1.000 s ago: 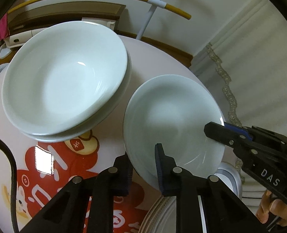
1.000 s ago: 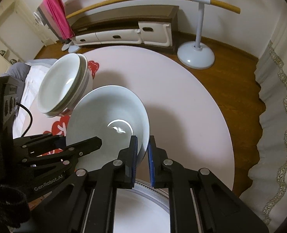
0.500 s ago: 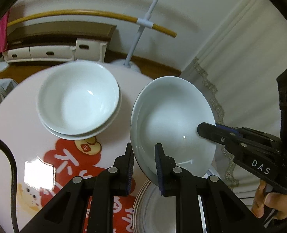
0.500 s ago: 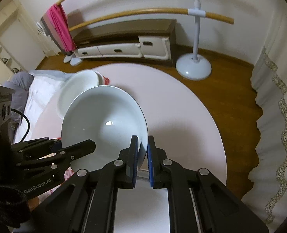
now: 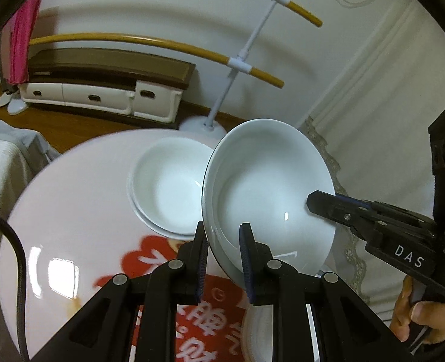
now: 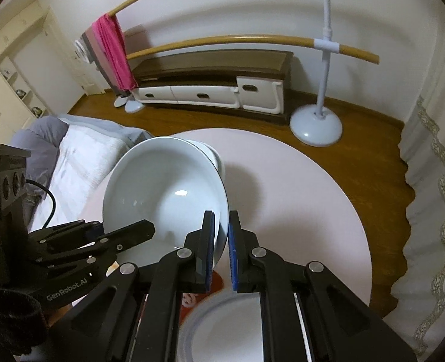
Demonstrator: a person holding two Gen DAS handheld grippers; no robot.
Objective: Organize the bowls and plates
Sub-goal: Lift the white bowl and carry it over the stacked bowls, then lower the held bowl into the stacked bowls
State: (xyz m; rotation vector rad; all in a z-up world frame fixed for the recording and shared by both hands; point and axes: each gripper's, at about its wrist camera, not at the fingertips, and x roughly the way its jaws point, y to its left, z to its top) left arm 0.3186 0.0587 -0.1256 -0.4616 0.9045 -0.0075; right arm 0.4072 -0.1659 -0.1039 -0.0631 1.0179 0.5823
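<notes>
A white bowl (image 5: 267, 193) sits tilted in mid-frame of the left wrist view, held above the round pink worktop (image 5: 80, 199) by both tools. The left gripper (image 5: 222, 259) pinches the bowl's near rim, one jaw outside the wall and one inside. The right gripper (image 5: 316, 200) reaches in from the right of that frame and is clamped on the opposite rim; a hand (image 5: 418, 313) grips its handle at lower right.

In the right wrist view the same bowl (image 6: 165, 193) fills centre-left, with the right gripper (image 6: 221, 241) pressed onto its right rim and the left gripper (image 6: 141, 230) biting the lower-left edge.

Behind the lifted bowl, a stack of bowls (image 5: 168, 190) rests on the worktop, just left of it in the left wrist frame. At the bottom of the right wrist frame lies a plate (image 6: 222, 325), partly hidden by the jaws; it may be a pile, but the edge is too blurred to tell.
</notes>
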